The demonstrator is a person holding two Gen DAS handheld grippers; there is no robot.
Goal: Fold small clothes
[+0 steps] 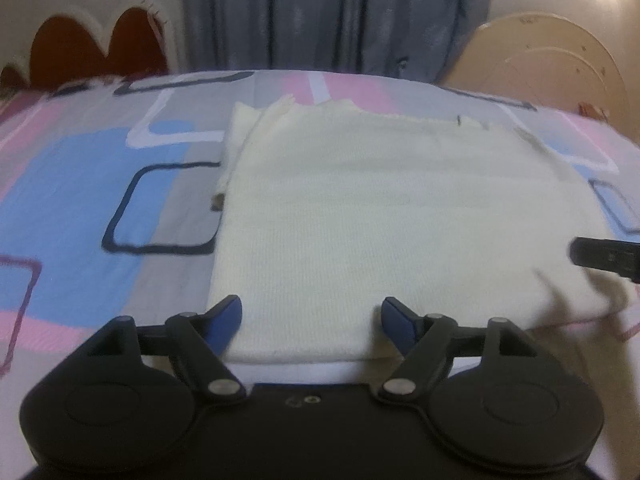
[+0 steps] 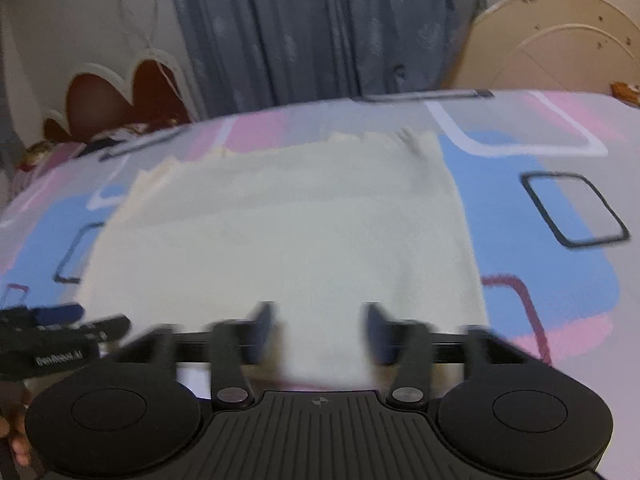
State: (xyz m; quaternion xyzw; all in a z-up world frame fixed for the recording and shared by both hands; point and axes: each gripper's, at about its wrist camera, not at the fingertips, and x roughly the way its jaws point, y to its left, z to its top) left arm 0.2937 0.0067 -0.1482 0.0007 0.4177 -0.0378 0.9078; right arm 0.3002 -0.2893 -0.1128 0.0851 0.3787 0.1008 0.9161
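Note:
A cream knitted garment (image 1: 380,208) lies folded flat in a rough rectangle on the patterned bedsheet (image 1: 80,184). My left gripper (image 1: 311,316) is open at the garment's near edge, its blue-padded fingers apart over the left part of the cloth and gripping nothing. At the right edge of the left wrist view, one finger of the right gripper (image 1: 600,258) pokes in over the garment's near right corner. In the right wrist view the same garment (image 2: 280,232) fills the middle. My right gripper (image 2: 320,328) is blurred and open above its near edge. The left gripper (image 2: 60,328) shows at the far left.
The bedsheet (image 2: 540,248) has pink, blue and grey shapes with dark outlined squares. A grey curtain (image 1: 320,12) hangs beyond the bed. A brown scalloped headboard (image 1: 92,48) stands at back left, round beige boards (image 1: 540,64) at back right. A hand (image 2: 16,436) shows at lower left.

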